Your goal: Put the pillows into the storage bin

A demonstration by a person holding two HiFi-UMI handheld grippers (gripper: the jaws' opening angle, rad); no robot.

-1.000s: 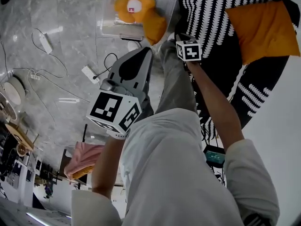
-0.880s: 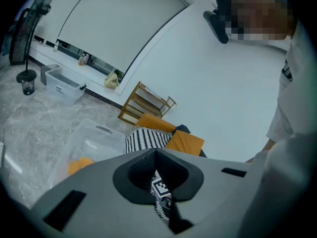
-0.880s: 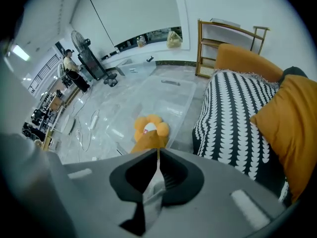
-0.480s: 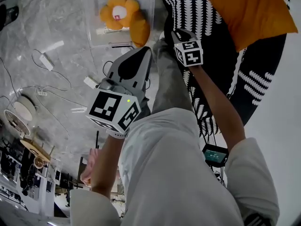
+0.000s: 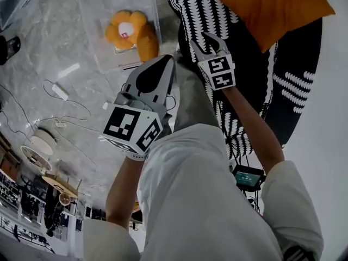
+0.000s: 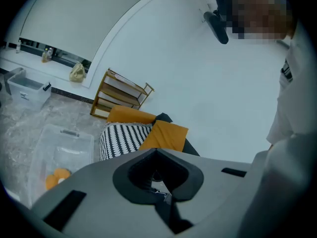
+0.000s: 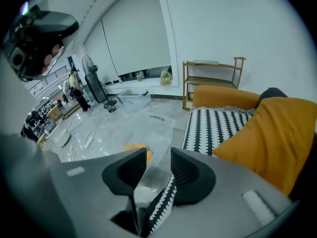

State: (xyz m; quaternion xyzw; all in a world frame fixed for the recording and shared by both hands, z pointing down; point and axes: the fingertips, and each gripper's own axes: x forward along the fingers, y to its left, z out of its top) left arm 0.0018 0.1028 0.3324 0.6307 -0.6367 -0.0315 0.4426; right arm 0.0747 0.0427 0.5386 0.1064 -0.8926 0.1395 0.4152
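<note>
An orange flower pillow lies in the clear storage bin on the marble floor. A square orange pillow rests on the black-and-white striped sofa. My right gripper hovers between the bin and the sofa, its jaws opening with nothing between them. Its own view shows the orange pillow to the right and the flower pillow just beyond the left jaw. My left gripper is shut and empty, held over the person's leg. The bin and the orange pillow lie ahead of it.
Cables and a power strip trail over the floor left of the bin, beside a round white device. A wooden shelf stands by the wall behind the sofa. A second clear bin and a fan stand farther off.
My right gripper's jaws have parted, and it has drawn back from the flower pillow in the bin toward the sofa. The left gripper has stayed still and shut.
</note>
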